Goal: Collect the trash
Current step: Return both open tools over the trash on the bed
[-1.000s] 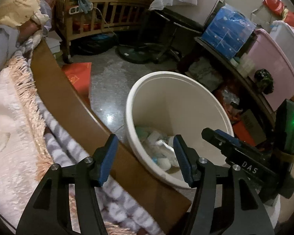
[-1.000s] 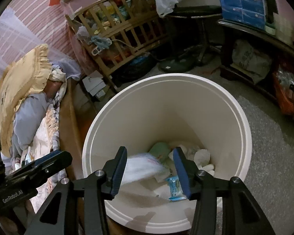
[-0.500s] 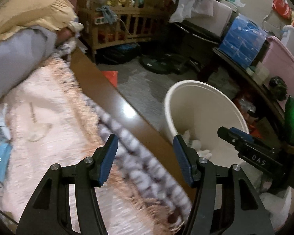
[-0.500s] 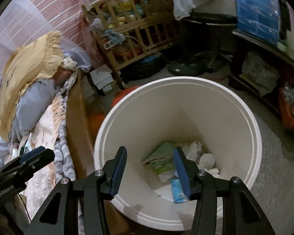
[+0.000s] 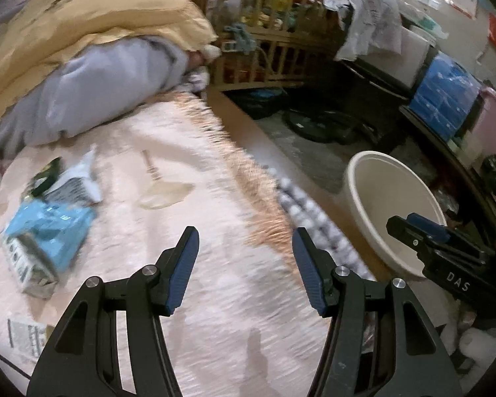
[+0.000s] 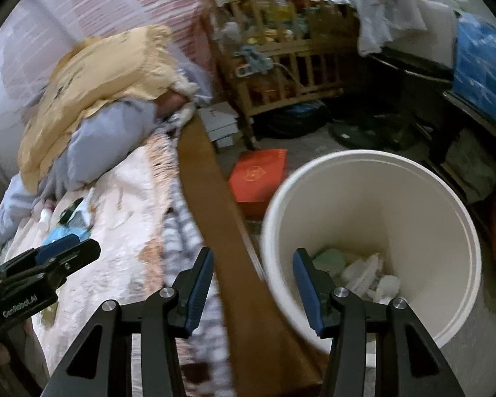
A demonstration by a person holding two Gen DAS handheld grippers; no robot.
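Observation:
A white bin [image 6: 373,225] stands on the floor beside the bed, with wrappers and tissues [image 6: 363,268] at its bottom; it also shows in the left wrist view [image 5: 390,211]. My left gripper [image 5: 244,264] is open and empty above the pink blanket [image 5: 182,231]. Left of it lie a blue packet [image 5: 49,228], a white wrapper [image 5: 79,178] and a dark green wrapper [image 5: 46,175]. My right gripper [image 6: 251,281] is open and empty over the wooden bed edge [image 6: 215,205], left of the bin.
A yellow pillow [image 5: 82,10] and a grey pillow [image 5: 92,89] lie at the head of the bed. A wooden crib [image 6: 281,56], an orange box [image 6: 261,175] on the floor and cluttered shelves [image 5: 446,106] surround the bin.
Both grippers have swung left, away from the bin and toward the bed. A white wrapper dropped from the right gripper into the bin. The trash on the blanket has come into the left view.

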